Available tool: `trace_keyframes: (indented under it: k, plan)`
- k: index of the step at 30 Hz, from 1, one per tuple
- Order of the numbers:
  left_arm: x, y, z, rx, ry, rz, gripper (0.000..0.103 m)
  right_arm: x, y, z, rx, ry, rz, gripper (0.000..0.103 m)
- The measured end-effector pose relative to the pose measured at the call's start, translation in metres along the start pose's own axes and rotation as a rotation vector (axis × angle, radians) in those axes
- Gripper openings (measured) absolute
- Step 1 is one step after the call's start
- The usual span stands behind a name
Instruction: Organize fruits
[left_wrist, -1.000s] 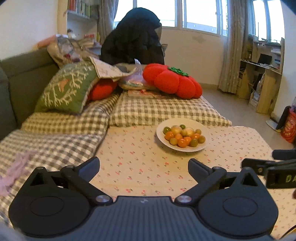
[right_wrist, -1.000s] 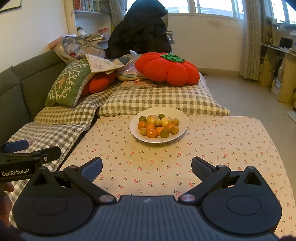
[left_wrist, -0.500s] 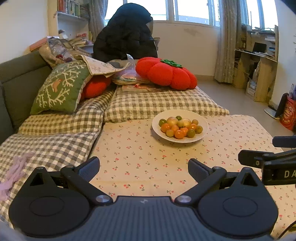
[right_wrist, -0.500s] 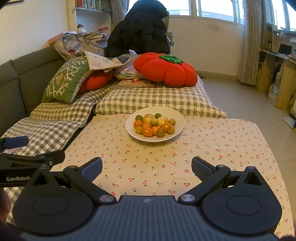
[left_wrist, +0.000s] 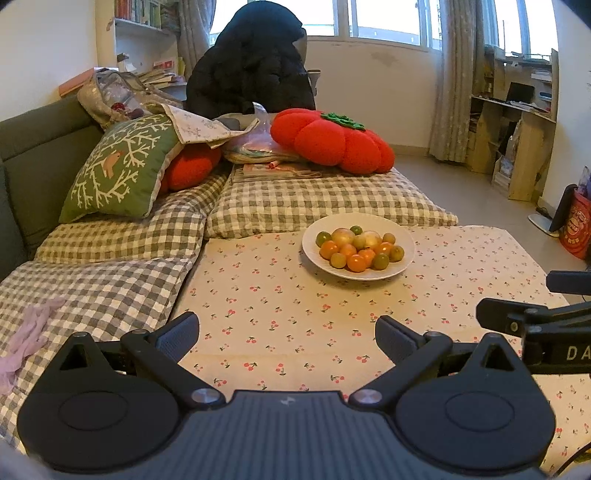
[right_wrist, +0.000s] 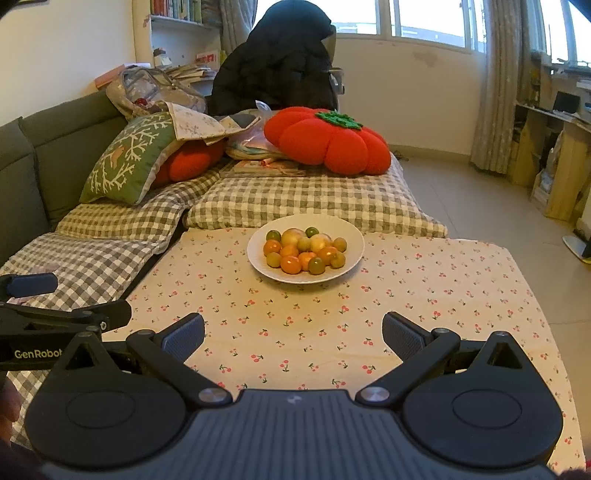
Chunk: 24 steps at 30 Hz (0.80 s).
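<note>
Cherry-print tablecloth (right_wrist: 424, 295) bears fruit plate (right_wrist: 351, 258), claws (right_wrist: 293, 336) gaping.

Left tongs (left_wrist: 286, 334): matte black body, ribbed top plate, two round discs, silver pivot screws, triangular cut-outs, ribbed grey finger pads (left_wrist: 177, 336). Right tongs (right_wrist: 293, 332): identical build, small lightning mark at plate centre. White lettering on side bars: "GenRobot" on left unit, "DA" on right unit.
</note>
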<state>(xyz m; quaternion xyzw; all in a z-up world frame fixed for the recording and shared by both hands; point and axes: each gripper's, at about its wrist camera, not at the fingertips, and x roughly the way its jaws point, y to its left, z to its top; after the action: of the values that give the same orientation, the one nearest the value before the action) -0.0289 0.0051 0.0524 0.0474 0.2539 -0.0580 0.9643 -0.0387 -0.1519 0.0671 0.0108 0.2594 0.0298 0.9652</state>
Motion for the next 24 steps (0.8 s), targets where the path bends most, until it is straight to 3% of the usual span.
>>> trace_keyframes:
  k: [24]
  plan:
    - [0.0026,-0.0026,-0.0001,-0.002,0.012,-0.023,0.096,0.0003,0.0046,0.0004,-0.024,-0.018,-0.004,0.103]
